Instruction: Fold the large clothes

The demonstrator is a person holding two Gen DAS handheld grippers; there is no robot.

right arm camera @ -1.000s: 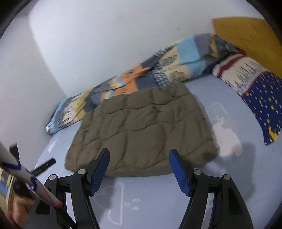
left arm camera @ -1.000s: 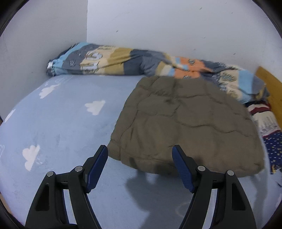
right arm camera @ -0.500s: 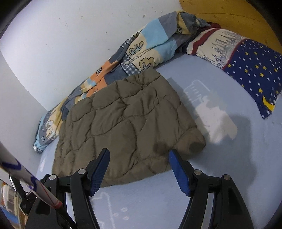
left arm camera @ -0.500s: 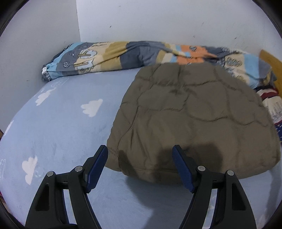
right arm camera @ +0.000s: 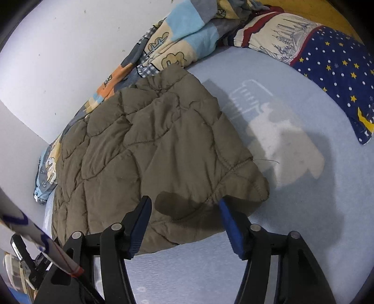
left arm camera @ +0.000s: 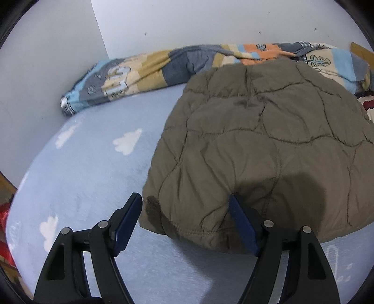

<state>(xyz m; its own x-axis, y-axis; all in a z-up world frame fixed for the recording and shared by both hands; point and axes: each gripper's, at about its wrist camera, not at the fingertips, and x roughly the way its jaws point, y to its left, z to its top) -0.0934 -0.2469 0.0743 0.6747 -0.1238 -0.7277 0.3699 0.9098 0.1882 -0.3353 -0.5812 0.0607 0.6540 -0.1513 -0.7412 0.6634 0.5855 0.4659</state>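
In the left wrist view the left gripper (left arm camera: 185, 215) fills the lower part of the frame, its two black arms ending in blue pads spread wide apart with nothing clamped between them; the left pad stands over the pale blue sheet (left arm camera: 88, 168) just beside the garment's edge, and the right pad lies in front of the garment's near hem, though whether it touches the fabric cannot be told. The olive quilted jacket (left arm camera: 268, 145) lies folded flat across the centre and right of that frame, its rounded stitched hem toward the bottom, a dark shadow on its lower right part. Behind it, along the white wall (left arm camera: 187, 21) at the top, runs a rumpled patchwork blanket (left arm camera: 145, 70) in blue, tan, grey and orange; the sheet carries white cloud prints in the left half of the frame.

In the right wrist view the right gripper (right arm camera: 184, 217) sits at the bottom centre, likewise wide open and holding nothing; both blue pads frame the near right corner of the olive quilted jacket (right arm camera: 152, 145), which spreads from the centre toward the upper left of the frame. The patchwork blanket (right arm camera: 177, 44) bunches at the top centre; a navy star-print pillow (right arm camera: 339, 70) lies at the upper right; the pale blue sheet (right arm camera: 303, 210) shows a white printed figure to the right of the garment. A white rod with blue markings (right arm camera: 35, 236) crosses the lower left corner.
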